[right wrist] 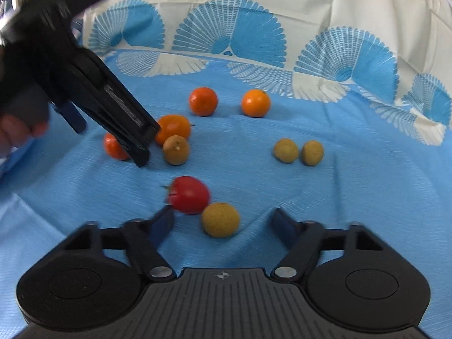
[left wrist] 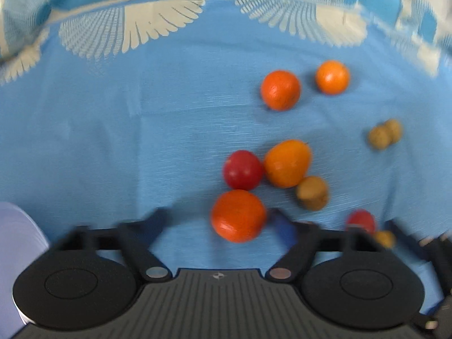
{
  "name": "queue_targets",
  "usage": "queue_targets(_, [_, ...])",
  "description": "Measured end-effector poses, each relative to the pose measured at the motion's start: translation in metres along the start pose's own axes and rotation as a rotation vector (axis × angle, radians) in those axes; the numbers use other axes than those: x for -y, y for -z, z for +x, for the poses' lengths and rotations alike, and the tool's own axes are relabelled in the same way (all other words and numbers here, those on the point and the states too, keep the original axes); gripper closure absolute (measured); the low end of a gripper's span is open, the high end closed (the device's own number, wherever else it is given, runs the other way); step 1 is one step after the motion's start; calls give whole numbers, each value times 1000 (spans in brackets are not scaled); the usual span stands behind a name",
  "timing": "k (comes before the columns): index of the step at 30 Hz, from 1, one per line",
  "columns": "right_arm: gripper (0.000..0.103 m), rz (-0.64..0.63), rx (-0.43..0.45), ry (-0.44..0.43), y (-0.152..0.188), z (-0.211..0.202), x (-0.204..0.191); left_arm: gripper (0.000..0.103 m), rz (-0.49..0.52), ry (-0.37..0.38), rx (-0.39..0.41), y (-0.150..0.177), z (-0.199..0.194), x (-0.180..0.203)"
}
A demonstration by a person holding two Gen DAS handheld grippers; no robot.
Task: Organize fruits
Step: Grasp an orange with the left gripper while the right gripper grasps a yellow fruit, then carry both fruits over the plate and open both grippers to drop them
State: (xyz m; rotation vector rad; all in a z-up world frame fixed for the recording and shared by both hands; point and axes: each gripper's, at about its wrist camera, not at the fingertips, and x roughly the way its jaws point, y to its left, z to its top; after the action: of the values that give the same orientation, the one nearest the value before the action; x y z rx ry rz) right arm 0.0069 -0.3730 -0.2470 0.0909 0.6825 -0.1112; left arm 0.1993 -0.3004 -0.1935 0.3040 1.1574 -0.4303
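Observation:
Fruits lie loose on a blue cloth [left wrist: 141, 130]. In the left wrist view my left gripper [left wrist: 219, 223] is open, with an orange [left wrist: 238, 216] between its fingertips, nearer the right one. Beyond it lie a red fruit [left wrist: 243, 170], another orange [left wrist: 287, 163] and a brown fruit [left wrist: 312, 193]. In the right wrist view my right gripper [right wrist: 224, 223] is open around a yellow-brown fruit [right wrist: 221, 219]; a red fruit [right wrist: 189, 195] lies by its left finger [right wrist: 162, 224]. The left gripper's body [right wrist: 113, 107] reaches in from the upper left.
Two oranges [right wrist: 203, 101] [right wrist: 255, 103] lie farther back and two small yellow-brown fruits [right wrist: 286, 150] [right wrist: 312, 152] to the right. The cloth's white fan-patterned border [right wrist: 254, 42] rises behind. A pale lilac object [left wrist: 19, 254] shows at the left edge.

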Motion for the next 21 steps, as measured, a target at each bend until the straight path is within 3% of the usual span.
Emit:
queue_targets(1, [73, 7, -1, 21, 0, -2, 1, 62, 6, 12, 13, 0, -5, 0])
queue_targets(4, [75, 94, 11, 13, -1, -6, 10, 63, 26, 10, 33, 1, -14, 0])
queue_targets(7, [75, 117, 67, 66, -5, -18, 12, 63, 38, 17, 59, 4, -31, 0])
queue_targets(13, [75, 159, 136, 126, -19, -70, 8, 63, 29, 32, 124, 30, -109, -10])
queue_targets(21, [75, 192, 165, -48, -33, -163, -46, 63, -31, -36, 126, 110, -210, -65])
